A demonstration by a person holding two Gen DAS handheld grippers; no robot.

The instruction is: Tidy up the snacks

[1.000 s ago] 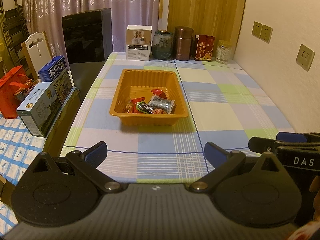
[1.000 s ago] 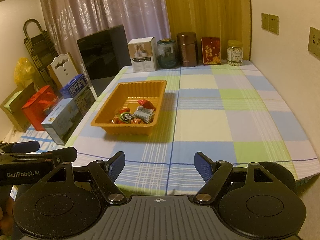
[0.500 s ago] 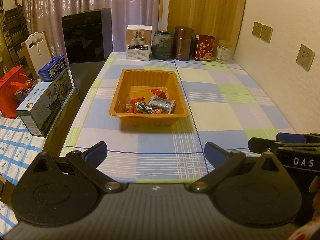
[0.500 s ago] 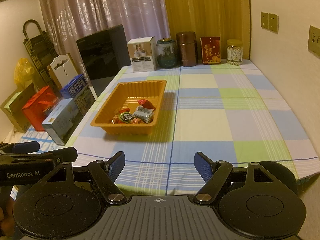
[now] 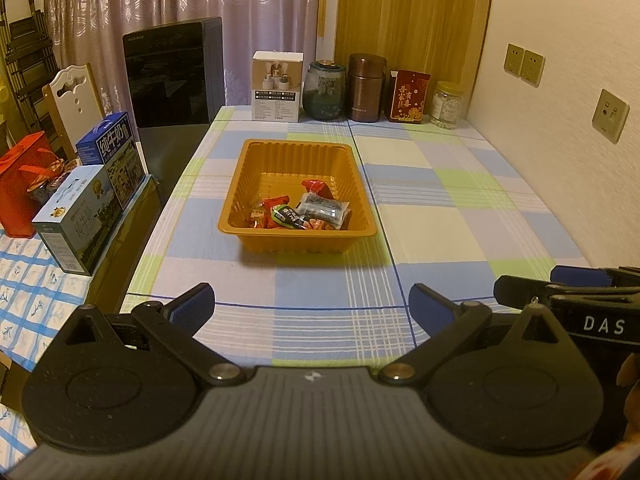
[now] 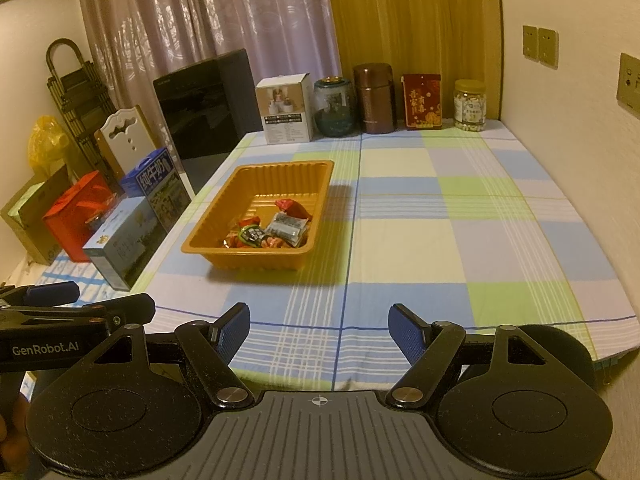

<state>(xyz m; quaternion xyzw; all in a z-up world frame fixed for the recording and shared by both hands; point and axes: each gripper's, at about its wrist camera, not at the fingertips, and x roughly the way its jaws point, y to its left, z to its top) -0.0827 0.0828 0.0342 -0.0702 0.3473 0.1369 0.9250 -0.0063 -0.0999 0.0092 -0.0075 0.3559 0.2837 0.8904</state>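
An orange plastic tray stands mid-table on the checked cloth; it also shows in the right wrist view. Several wrapped snacks lie in its near end, also seen in the right wrist view. My left gripper is open and empty, held over the table's near edge, well short of the tray. My right gripper is open and empty, beside it on the right. Each gripper shows at the edge of the other's view.
A white box, a glass jar, a brown canister, a red packet and a small jar line the far edge. Milk cartons and a red bag stand left of the table. A wall is on the right.
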